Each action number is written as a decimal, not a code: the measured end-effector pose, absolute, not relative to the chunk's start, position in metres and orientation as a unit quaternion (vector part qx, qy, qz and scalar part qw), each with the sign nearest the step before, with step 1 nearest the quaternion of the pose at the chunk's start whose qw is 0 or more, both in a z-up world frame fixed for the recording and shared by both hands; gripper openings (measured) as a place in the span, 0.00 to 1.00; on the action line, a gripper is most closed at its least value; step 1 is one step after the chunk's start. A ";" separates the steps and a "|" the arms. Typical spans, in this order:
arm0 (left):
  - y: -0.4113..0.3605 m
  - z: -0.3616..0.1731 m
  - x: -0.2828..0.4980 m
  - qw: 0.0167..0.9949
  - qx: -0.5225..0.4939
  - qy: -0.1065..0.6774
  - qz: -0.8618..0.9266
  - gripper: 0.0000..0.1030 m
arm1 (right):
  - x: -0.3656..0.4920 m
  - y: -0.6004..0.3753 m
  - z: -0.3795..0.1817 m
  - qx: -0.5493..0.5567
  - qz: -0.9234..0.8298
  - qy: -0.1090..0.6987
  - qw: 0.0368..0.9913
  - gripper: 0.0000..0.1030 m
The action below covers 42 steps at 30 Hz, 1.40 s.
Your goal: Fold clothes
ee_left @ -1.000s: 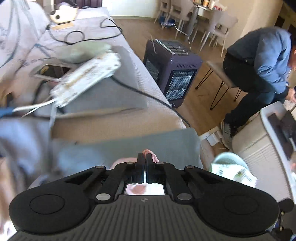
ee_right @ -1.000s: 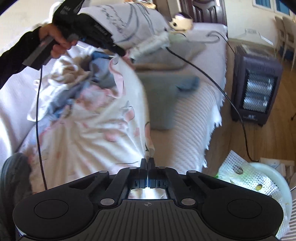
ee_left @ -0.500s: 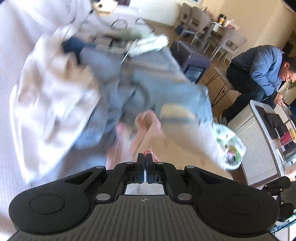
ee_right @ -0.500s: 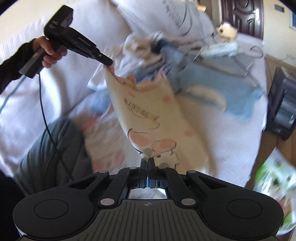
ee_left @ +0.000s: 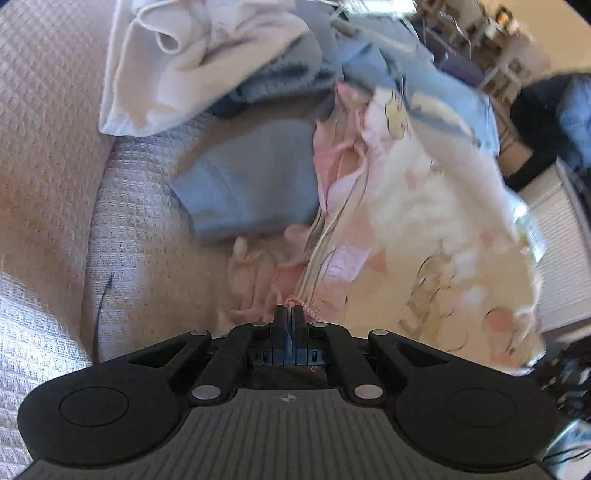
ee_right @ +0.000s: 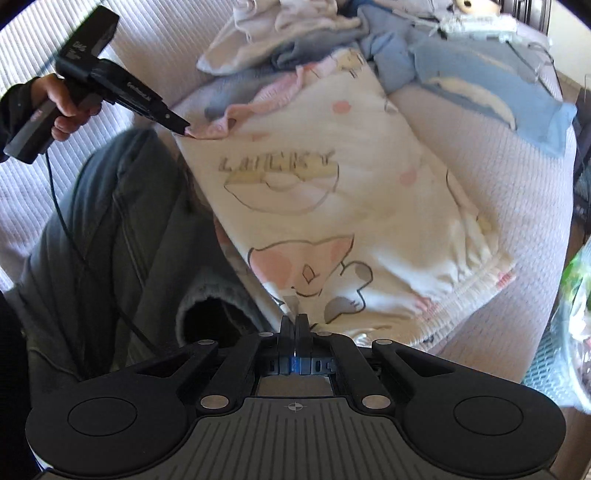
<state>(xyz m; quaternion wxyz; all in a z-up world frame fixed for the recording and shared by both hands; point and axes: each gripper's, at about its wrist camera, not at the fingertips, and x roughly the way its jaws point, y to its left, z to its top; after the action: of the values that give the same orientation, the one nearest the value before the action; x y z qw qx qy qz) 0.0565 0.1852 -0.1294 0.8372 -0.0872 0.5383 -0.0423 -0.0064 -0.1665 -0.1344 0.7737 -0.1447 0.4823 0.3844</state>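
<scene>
A cream garment with pink cartoon prints and the word LUCKY (ee_right: 332, 206) lies spread on the sofa seat. My right gripper (ee_right: 294, 317) is shut on its near hem corner. My left gripper (ee_left: 288, 310) is shut on its pink-trimmed corner; it also shows at upper left in the right wrist view (ee_right: 181, 127), hand-held. The same garment (ee_left: 424, 229) shows bunched and blurred in the left wrist view.
A pile of white, grey and blue clothes (ee_right: 303, 33) lies behind the garment, also in the left wrist view (ee_left: 207, 66). A blue garment (ee_right: 487, 81) lies at right. A grey trouser leg (ee_right: 122, 229) is at left. The sofa cover (ee_left: 48, 155) is waffle-textured.
Both grippers have swung down toward the sofa seat, and the cream garment has gone from hanging stretched to lying spread flat on the seat. Both grips held.
</scene>
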 end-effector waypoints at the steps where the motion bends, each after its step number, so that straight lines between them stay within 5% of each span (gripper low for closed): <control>1: 0.183 -0.133 0.057 0.836 -0.077 0.542 -0.040 0.02 | -0.006 -0.166 -0.138 -0.146 0.384 0.488 0.771 0.01; 10: 0.163 -0.157 0.066 0.822 -0.001 0.569 -0.019 0.09 | 0.012 -0.167 -0.164 -0.143 0.359 0.533 0.753 0.08; 14: 0.161 -0.150 0.064 0.820 0.006 0.571 -0.025 0.38 | 0.012 -0.171 -0.165 -0.124 0.356 0.539 0.754 0.21; 17: 0.160 -0.133 0.055 0.830 0.005 0.557 -0.031 0.38 | 0.006 -0.174 -0.154 -0.110 0.345 0.539 0.760 0.30; 25: 0.122 -0.074 0.036 0.893 0.015 0.442 -0.086 0.43 | 0.001 -0.216 -0.114 -0.004 0.276 0.509 0.815 0.32; 32: 0.043 -0.116 0.049 0.876 0.003 0.458 -0.148 0.43 | 0.024 -0.233 -0.122 0.068 0.170 0.517 0.836 0.32; 42: 0.025 -0.151 0.040 0.860 0.001 0.495 -0.125 0.43 | 0.039 -0.237 -0.151 0.092 0.119 0.537 0.830 0.32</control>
<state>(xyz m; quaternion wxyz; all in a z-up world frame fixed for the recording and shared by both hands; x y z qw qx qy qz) 0.0399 0.0246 -0.1506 0.8601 0.0009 0.4946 -0.1251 0.0385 -0.2369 -0.1515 0.8298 0.0922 0.5374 0.1188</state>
